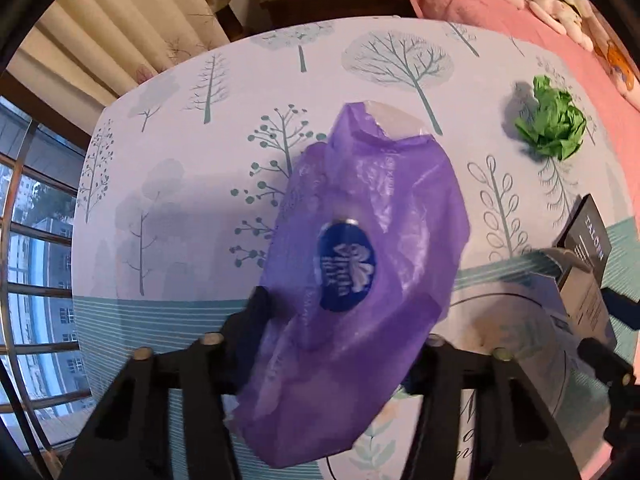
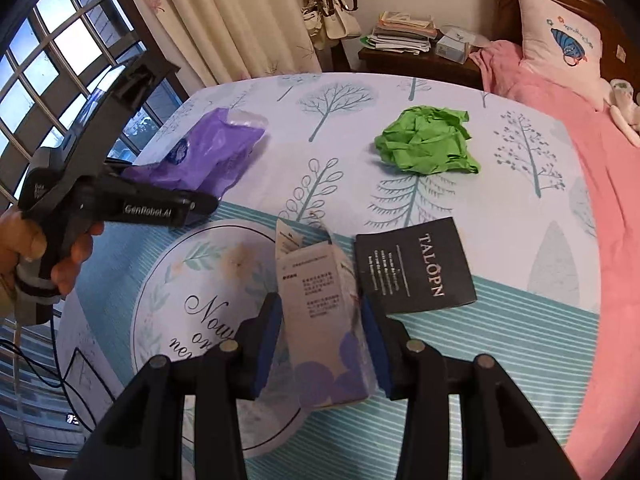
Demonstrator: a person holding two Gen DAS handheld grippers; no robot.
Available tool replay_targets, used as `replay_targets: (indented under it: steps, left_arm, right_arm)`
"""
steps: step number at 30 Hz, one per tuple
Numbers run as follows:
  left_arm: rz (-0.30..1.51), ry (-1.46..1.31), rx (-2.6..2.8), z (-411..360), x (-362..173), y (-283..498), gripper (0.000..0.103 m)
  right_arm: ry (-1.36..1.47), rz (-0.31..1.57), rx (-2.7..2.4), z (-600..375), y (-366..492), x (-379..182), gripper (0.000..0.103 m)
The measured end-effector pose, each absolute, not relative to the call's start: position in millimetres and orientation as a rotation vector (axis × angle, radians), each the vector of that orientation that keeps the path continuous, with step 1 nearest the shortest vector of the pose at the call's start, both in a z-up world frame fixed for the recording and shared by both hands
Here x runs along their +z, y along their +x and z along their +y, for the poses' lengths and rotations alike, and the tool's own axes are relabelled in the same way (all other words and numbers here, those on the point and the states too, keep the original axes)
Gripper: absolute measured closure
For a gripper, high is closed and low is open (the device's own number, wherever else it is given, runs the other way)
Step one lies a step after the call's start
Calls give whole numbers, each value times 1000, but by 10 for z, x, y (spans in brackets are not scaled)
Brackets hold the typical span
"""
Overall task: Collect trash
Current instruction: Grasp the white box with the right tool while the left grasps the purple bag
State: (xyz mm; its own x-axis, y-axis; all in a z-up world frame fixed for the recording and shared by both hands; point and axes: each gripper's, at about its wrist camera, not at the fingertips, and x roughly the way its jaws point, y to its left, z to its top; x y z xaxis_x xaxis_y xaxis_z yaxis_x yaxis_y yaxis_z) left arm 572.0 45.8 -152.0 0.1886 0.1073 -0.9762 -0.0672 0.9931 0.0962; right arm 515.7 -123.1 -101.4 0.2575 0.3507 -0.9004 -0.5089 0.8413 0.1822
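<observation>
Your left hand-held gripper [image 1: 332, 344] had its jaws clenched on the crinkly purple plastic bag [image 1: 360, 240], its long axis running away from you across the tree-print surface [image 1: 180, 200]. Your right hand-held gripper [image 2: 322, 344] was grasping the white cardboard carton [image 2: 316, 312], standing upright. The crumpled green paper ball [image 2: 428, 144] lay beyond, a black leaflet [image 2: 416, 266] beside the carton.

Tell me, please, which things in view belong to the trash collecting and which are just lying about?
Job: purple bag in left gripper; white carton in right gripper; green paper ball; black card.
Lying about: book stack, pillow, pink blanket.
</observation>
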Motion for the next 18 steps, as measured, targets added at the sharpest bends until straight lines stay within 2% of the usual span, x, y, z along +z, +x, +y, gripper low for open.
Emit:
replay_targets:
  steps: [3, 7, 15, 18]
  left_arm:
    - [1367, 15, 126, 466, -1497, 5695, 78]
    - [1348, -39, 124, 443, -1414, 5591, 87]
    - [1290, -171, 99, 366, -1085, 5130, 88]
    - [1270, -204, 86, 355, -963, 4886, 88]
  right_arm:
    - [-148, 1204, 593, -1211, 5144, -1050, 62]
    - [-183, 1194, 595, -1169, 5093, -1055, 62]
    - [-199, 1204, 574, -1151, 5102, -1116, 62]
    - [-227, 1200, 553, -1115, 5071, -1128, 65]
